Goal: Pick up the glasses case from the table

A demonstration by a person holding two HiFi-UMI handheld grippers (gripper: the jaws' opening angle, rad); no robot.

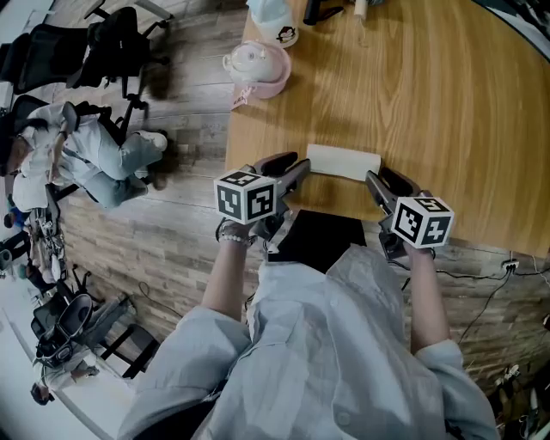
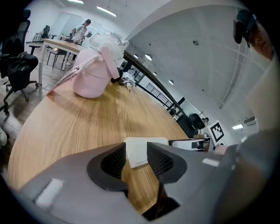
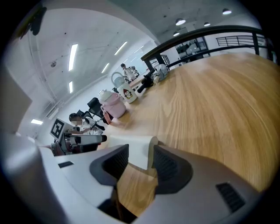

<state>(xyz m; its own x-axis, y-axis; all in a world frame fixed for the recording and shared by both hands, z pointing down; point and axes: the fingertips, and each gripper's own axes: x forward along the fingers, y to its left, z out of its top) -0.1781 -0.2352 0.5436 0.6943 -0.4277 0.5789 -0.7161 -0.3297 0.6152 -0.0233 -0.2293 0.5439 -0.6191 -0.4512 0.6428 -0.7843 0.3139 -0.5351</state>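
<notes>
Table [image 1: 447, 103]: wooden top with a curved edge. Far and right stretches bare, with ample open room beyond the case.

Glasses case [image 1: 344, 161]: white, flat on the wood close to the near edge, long side along that edge, clear of the left edge.

Left gripper [image 1: 292, 169] at the case's left end, right gripper [image 1: 387, 182] at its right end. Jaws of both spread wide, one end of the case between each pair, pads not pressing on it.

Pink teapot [image 1: 255, 67] and white mug [image 1: 275, 26] by the far left edge, well apart from the case and off the line of either gripper.

Dark flat item [image 1: 322, 239] at the near edge, just short of the case.

Office chairs [image 1: 112, 43] on the plank floor [image 1: 172, 249] off the left edge.
</notes>
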